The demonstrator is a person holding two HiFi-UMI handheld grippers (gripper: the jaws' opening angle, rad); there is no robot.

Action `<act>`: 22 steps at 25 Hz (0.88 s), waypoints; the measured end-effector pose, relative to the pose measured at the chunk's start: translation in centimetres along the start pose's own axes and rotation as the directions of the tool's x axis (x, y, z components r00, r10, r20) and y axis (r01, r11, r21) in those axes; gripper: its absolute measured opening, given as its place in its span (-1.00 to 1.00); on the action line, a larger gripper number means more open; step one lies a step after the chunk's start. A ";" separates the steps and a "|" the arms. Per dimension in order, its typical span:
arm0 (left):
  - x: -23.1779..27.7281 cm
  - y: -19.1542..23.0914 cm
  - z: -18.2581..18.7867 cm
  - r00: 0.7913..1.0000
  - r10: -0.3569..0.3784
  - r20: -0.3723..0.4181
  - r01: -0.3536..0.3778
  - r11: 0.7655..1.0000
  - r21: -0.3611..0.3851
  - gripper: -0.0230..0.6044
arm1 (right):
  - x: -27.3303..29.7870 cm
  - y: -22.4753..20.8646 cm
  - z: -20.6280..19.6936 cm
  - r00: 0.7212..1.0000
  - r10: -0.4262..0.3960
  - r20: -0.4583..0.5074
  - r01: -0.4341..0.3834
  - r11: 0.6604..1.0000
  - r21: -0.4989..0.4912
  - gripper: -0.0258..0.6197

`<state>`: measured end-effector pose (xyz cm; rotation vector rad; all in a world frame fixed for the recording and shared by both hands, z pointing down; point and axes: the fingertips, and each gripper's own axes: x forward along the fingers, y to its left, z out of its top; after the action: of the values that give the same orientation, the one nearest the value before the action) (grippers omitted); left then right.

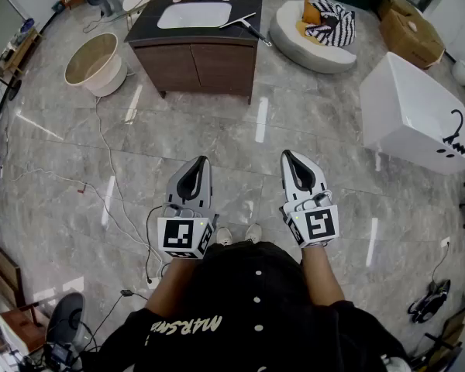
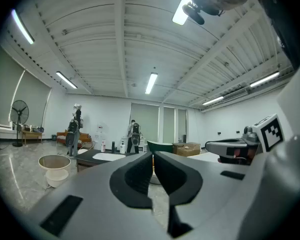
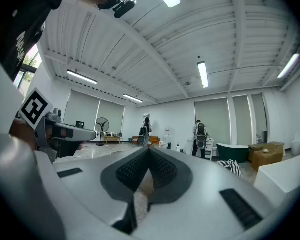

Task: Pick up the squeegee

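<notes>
The squeegee [image 1: 246,24], a silver blade on a black handle, lies at the right end of the dark vanity counter [image 1: 143,25], next to the white sink, far ahead of me. Both grippers are held level over the marble floor, well short of the vanity. My left gripper [image 1: 195,163] [image 2: 153,155] has its jaws together with nothing between them. My right gripper [image 1: 290,156] [image 3: 149,149] is shut and empty too. In the gripper views I cannot make out the squeegee.
A beige round tub [image 1: 95,62] stands left of the vanity. A white round cushion with striped cloth [image 1: 314,23], a cardboard box [image 1: 411,31] and a white bathtub [image 1: 413,115] are at the right. Cables [image 1: 108,184] trail across the floor at the left. People stand far off [image 2: 134,134].
</notes>
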<state>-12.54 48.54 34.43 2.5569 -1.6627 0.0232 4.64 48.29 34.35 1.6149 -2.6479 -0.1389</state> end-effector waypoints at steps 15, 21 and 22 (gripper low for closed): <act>0.6 -0.9 0.2 1.000 0.009 -0.005 -0.009 1.000 0.006 -0.87 | -0.1 -1.0 0.0 1.000 0.017 0.007 -0.017 1.000 0.002 -0.93; 2.1 -2.0 -0.5 0.999 0.026 -0.020 -0.026 1.000 -0.001 -0.87 | -0.1 -3.2 -1.1 1.000 0.021 -0.010 -0.021 0.999 0.025 -0.93; 2.4 -2.2 -0.5 0.999 0.030 -0.020 -0.030 1.000 -0.005 -0.87 | 0.0 -3.7 -1.2 1.000 0.025 -0.013 -0.024 0.999 0.027 -0.93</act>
<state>-9.49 47.27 34.95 2.5197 -1.6911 0.0463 8.00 46.58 35.21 1.5848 -2.6699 -0.0920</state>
